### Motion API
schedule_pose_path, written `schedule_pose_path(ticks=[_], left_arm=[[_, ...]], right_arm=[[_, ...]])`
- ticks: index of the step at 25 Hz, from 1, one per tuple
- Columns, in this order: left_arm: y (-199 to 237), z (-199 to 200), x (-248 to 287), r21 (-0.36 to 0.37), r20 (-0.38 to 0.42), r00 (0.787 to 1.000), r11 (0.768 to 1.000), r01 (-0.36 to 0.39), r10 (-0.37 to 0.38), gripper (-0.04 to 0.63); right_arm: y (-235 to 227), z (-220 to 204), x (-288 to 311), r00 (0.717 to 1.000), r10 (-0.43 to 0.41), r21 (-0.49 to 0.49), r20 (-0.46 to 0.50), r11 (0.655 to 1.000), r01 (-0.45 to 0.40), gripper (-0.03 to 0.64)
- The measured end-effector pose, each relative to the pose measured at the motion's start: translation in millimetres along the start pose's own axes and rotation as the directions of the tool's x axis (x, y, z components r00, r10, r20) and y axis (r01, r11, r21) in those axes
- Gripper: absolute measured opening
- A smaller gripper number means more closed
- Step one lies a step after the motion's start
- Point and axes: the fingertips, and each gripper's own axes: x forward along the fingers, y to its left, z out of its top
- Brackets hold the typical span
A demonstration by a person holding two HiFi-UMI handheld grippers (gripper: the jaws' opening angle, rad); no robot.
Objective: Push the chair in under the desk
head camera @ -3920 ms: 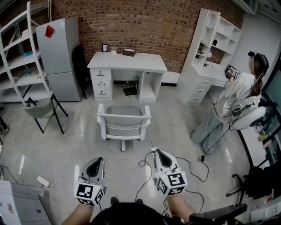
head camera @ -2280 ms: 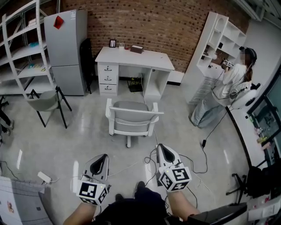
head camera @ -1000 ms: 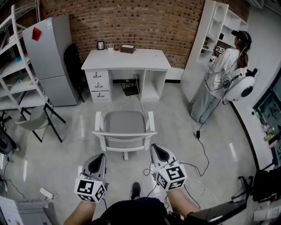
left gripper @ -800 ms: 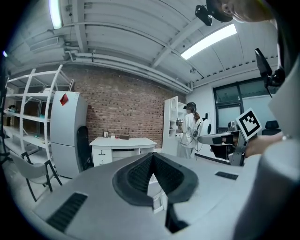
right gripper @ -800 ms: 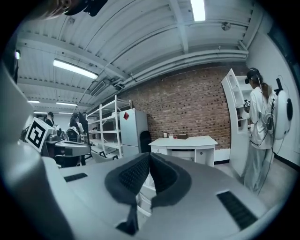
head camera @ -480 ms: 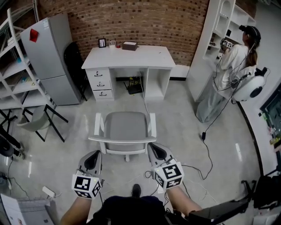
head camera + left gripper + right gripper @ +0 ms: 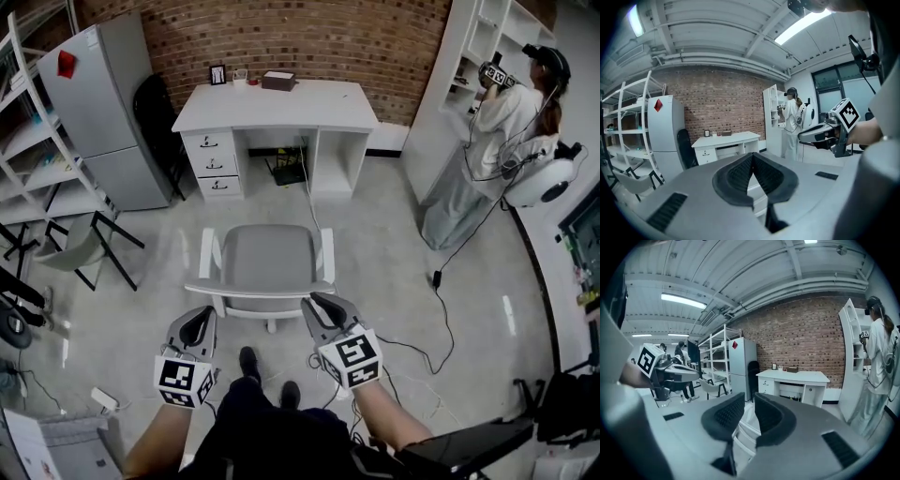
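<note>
Chair [image 7: 265, 262] location: open floor [image 7: 394, 253], well short of desk [image 7: 281, 94]. Left gripper [image 7: 200, 317]: clenched, empty, near backrest [image 7: 258, 288]. Right gripper [image 7: 313, 301]: jaws parted, just been opening, nothing pinched, beside backrest end.

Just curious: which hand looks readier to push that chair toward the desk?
Probably right. The right gripper is at the backrest end of the chair, jaws just opening, nothing pinched yet; the left gripper is shut and slightly farther back.

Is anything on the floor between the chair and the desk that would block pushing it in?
Only a thin cable runs along the floor from under the desk toward the chair; nothing else visible blocks the way.
</note>
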Motion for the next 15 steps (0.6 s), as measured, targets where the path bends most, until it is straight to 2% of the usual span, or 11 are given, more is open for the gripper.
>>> schedule_pose_path(ticks=[6,12,15], left_arm=[[11.9,-18.8,28.5,0.019,-0.052,0.998,0.999,0.032,-0.031,0.008],[30.1,-34.4,56.2,0.091,-0.113,0.991,0.993,0.080,-0.070,0.011],[36.6,-50.2,69.6,0.153,-0.158,0.984,0.982,0.108,-0.083,0.014]], right_arm=[[-5.9,-21.0,27.5,0.997,-0.003,-0.037,-0.076,0.999,0.001,0.084],[-2.7,-39.4,62.1,0.987,0.026,-0.113,-0.156,0.993,-0.044,0.121],[-2.3,-57.2,77.1,0.976,0.035,-0.166,-0.216,0.984,-0.072,0.135]])
